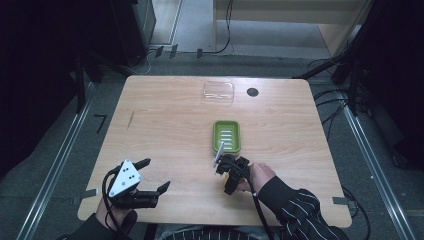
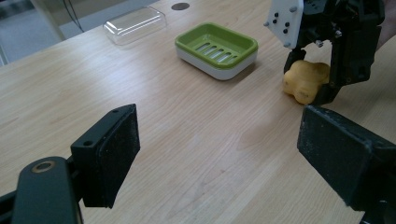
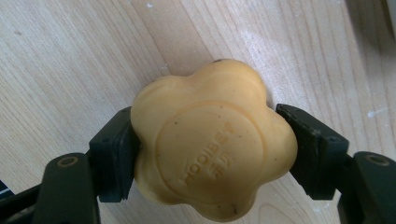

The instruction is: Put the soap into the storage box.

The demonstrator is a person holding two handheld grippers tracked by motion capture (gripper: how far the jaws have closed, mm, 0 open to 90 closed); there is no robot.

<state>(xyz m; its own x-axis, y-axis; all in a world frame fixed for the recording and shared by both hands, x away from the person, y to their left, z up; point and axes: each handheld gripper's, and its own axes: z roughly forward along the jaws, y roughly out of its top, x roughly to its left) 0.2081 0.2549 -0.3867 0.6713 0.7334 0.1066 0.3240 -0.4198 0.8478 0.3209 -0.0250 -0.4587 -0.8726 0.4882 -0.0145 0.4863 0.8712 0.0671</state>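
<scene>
While the right gripper [image 3: 212, 154] pinches a yellow flower-shaped soap [image 3: 212, 140] between both pads just above the wooden table [image 1: 165, 125], the left gripper [image 1: 150, 176] hovers near the table's front-left edge w/ jaws spread wide, nothing between them. Soap sits low by the tabletop, just in front of a green soap dish [image 1: 227, 136] at centre; whether it touches the wood can't be told. Clear plastic lid [image 1: 218, 91] lies farther back, beside a dark round hole [image 1: 252, 92]. Striped sleeve [image 1: 295, 207] enters at bottom right.
</scene>
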